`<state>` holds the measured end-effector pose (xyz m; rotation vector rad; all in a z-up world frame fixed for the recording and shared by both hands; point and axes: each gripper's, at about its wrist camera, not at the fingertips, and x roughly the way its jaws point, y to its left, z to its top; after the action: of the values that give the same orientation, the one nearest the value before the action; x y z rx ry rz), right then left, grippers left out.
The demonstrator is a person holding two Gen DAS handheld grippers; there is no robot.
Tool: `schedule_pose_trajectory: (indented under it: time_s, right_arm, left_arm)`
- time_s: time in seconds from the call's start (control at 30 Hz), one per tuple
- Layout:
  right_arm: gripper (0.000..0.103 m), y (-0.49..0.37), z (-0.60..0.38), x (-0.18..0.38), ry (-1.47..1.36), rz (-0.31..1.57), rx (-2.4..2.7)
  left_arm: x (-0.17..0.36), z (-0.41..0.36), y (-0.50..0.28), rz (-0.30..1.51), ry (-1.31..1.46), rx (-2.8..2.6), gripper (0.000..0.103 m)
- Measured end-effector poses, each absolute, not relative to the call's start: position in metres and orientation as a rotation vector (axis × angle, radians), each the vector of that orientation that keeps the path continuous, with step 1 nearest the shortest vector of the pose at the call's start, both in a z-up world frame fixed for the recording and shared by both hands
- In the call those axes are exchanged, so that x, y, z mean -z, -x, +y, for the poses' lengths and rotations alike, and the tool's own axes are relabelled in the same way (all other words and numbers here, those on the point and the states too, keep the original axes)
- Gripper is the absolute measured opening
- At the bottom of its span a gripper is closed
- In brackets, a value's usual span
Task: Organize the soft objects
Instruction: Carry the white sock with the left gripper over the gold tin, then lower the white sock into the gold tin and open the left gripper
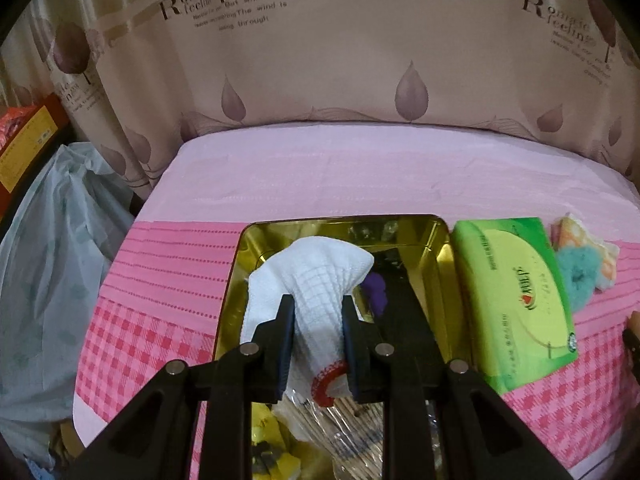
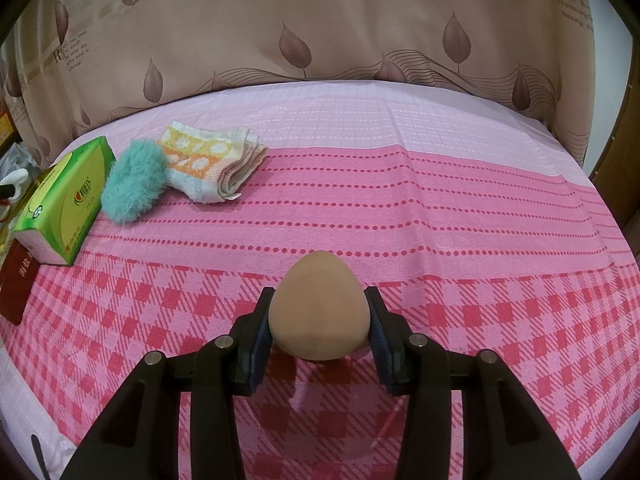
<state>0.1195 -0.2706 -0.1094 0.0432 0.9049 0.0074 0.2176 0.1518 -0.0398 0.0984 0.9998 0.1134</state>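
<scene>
In the left wrist view my left gripper [image 1: 318, 306] is shut on a white knitted glove [image 1: 316, 276] with a red cuff, held over an open gold tin box [image 1: 444, 264]. A purple item [image 1: 376, 290] lies inside the tin. In the right wrist view my right gripper [image 2: 319, 300] is shut on a tan egg-shaped sponge [image 2: 318, 308], just above the pink cloth. A green tissue pack [image 2: 66, 200], a teal fluffy scrunchie [image 2: 134, 184] and a folded orange-and-white towel [image 2: 212, 164] lie at the far left. The tissue pack [image 1: 516, 296], scrunchie [image 1: 578, 274] and towel [image 1: 600, 248] also show in the left wrist view, right of the tin.
A pink checked cloth [image 2: 440, 220] covers the table, with a leaf-print curtain [image 2: 320, 20] behind. A dark red box [image 2: 16, 280] sits at the left edge. A pale plastic bag [image 1: 52, 260] hangs left of the table. Clear-wrapped items [image 1: 320, 432] lie under the left gripper.
</scene>
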Motion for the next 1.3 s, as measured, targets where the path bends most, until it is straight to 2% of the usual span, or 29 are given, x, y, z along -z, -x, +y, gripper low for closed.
schedule_pose_trajectory:
  time_s: [0.5,0.87,1.3]
  right_arm:
    - [0.043,-0.120,-0.270,0.110,-0.038,0.906,-0.006]
    - [0.043,-0.119,-0.270,0.110,-0.037,0.906,-0.006]
    - [0.043,-0.119,-0.272,0.110,-0.033,0.907,-0.006]
  left_arm:
    - [0.063,0.164,-0.243,1.040,-0.095,-0.115,0.024]
    - [0.062,0.167,-0.243,1.037,-0.085,-0.128,0.044]
    - [0.036,0.168,-0.216,0.983,-0.079,-0.132,0.047]
